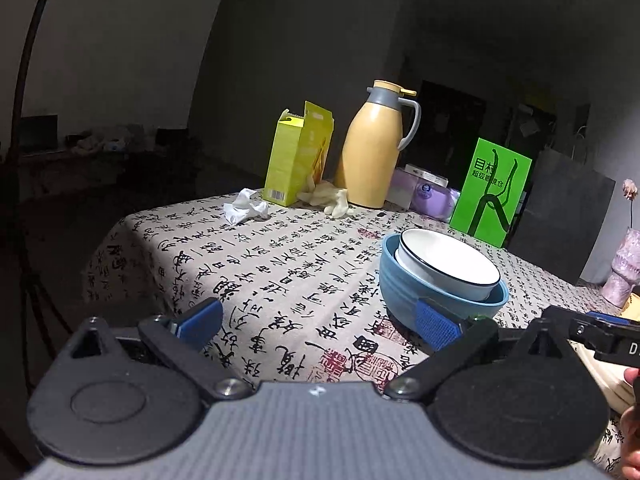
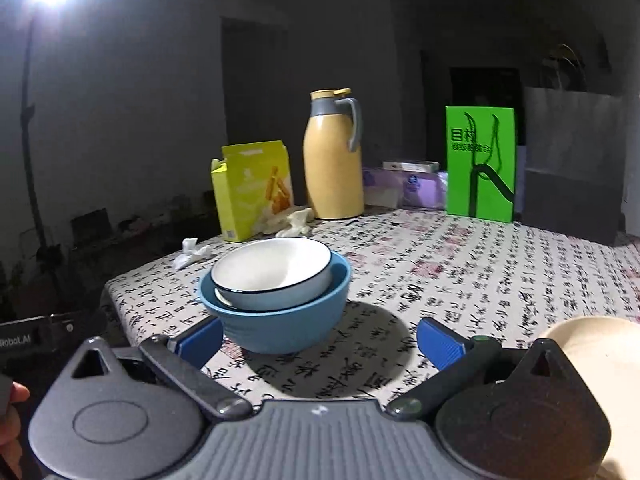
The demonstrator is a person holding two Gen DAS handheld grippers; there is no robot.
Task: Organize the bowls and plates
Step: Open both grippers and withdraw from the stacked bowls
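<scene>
1. Tissue (image 1: 245,209), crumpled and white, lies near the table's far-left corner, at about 10 o'clock from the bowls in the right wrist view.
2. Next comes an opened yellow-green carton (image 1: 298,154), standing upright with pale gloves (image 1: 326,197) heaped at its foot.
3. Just beside the gloves stands a tan thermos jug (image 1: 374,148) with a grey collar and handle (handle turned to the right).
4. Lilac packets (image 1: 426,194) lie behind it, then a bright green paper bag (image 1: 492,192) stands at roughly 1 o'clock from the bowls, with a dark grey bag (image 2: 572,160) further right.
5. On the calligraphy-print tablecloth (image 1: 280,280) sits a blue bowl (image 2: 276,312); a white bowl (image 2: 272,272) with a dark rim is nested inside it, tilted.
6. Left gripper (image 1: 318,326): jaws spread wide with nothing between them, hovering over the cloth; its right blue pad (image 1: 436,324) is just in front of the blue bowl's near wall, contact unclear.
7. Right gripper (image 2: 320,346): jaws likewise spread and empty, the stacked bowls ahead at 11 o'clock, near the left pad (image 2: 200,344).
8. At the far right edge of the right wrist view, around 3 o'clock, a cream plate (image 2: 600,356) peeks out, partly hidden by the gripper body.
</scene>
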